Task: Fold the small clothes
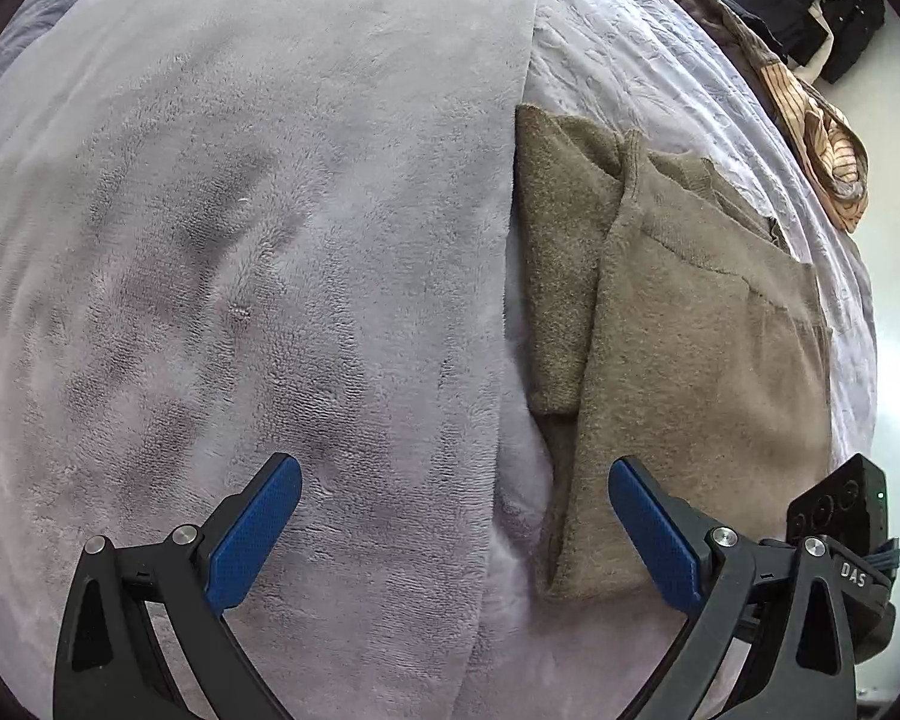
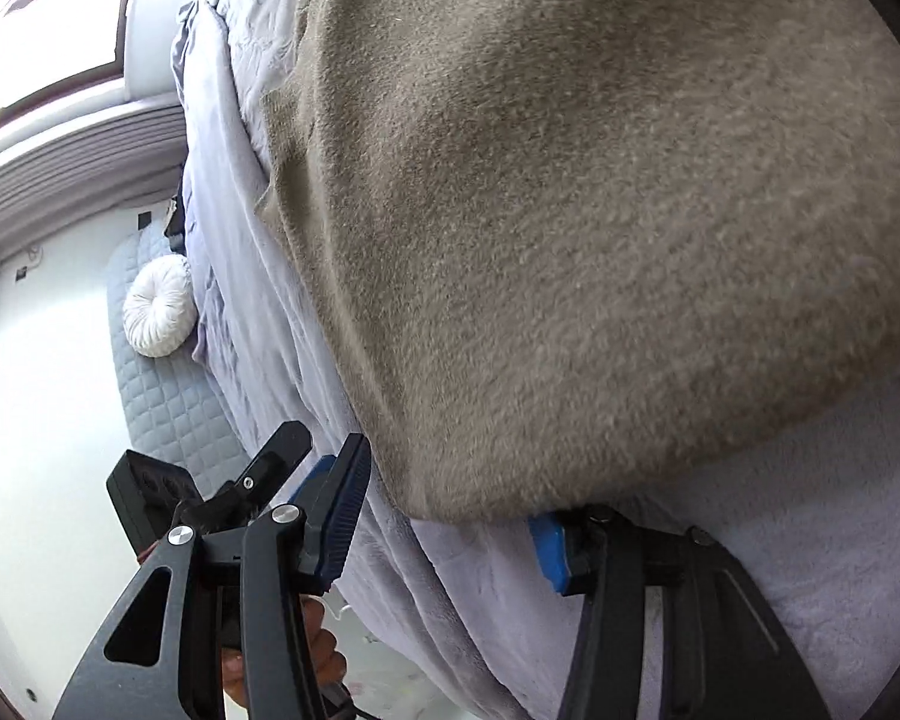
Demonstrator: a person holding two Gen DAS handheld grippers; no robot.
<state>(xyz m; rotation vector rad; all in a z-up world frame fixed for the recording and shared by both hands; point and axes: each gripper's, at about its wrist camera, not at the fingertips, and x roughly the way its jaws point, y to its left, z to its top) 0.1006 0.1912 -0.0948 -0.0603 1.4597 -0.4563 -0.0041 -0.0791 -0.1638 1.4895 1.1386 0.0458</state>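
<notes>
An olive knitted garment [image 1: 690, 360] lies folded on the bed, right of a lavender fleece blanket [image 1: 240, 240]. One narrower folded part sticks out on its left. My left gripper [image 1: 455, 465] hovers open over the blanket's edge, its right blue pad [image 1: 654, 534] above the garment's near corner, and nothing sits between its fingers. In the right wrist view the garment [image 2: 570, 210] fills the frame, very close. My right gripper [image 2: 450, 480] is open at the garment's near hem. The hem drapes over the tip of its right pad [image 2: 549, 552], and the pads do not press on the cloth.
A pale quilted bedspread [image 1: 630, 60] lies under the garment. A brown striped cloth [image 1: 822, 138] and dark clothes [image 1: 810, 12] lie at the far edge. Beside the bed are a round white cushion [image 2: 159, 306] and a grey quilted pad [image 2: 162, 396]. A hand [image 2: 321, 654] shows low down.
</notes>
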